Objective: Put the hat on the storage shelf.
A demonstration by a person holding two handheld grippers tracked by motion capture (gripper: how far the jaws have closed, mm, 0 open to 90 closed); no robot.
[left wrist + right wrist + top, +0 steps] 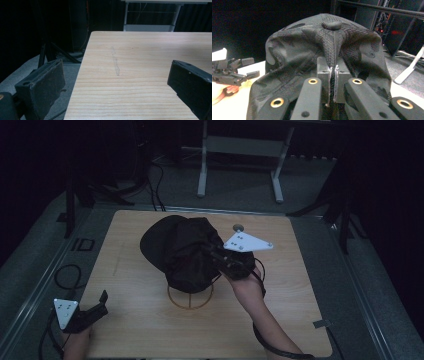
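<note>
The wooden table (150,320) has bare surface along its left side, its near edge and its right side; beyond its far edge stands a pale metal frame (240,155) on the grey floor. The left gripper (97,306) sits at the table's near left corner, well apart from everything else, its jaws spread wide with bare wood between them in the left gripper view, one jaw hanging past the table's left edge. A black cap (180,251) sits near the middle of the table, draped over a thin wire stand (190,299) whose ring rests on the wood just below it. The cap is dark woven fabric with a faint camouflage pattern, seams running up to a button (332,25) on top, and its brim pointing toward the far left. The right gripper (216,255) reaches in from the right side, and its jaws are pressed together on a fold of the cap's fabric. Most of the stand is hidden under the cap, and the dim light makes the cap's edges hard to read from above.
</note>
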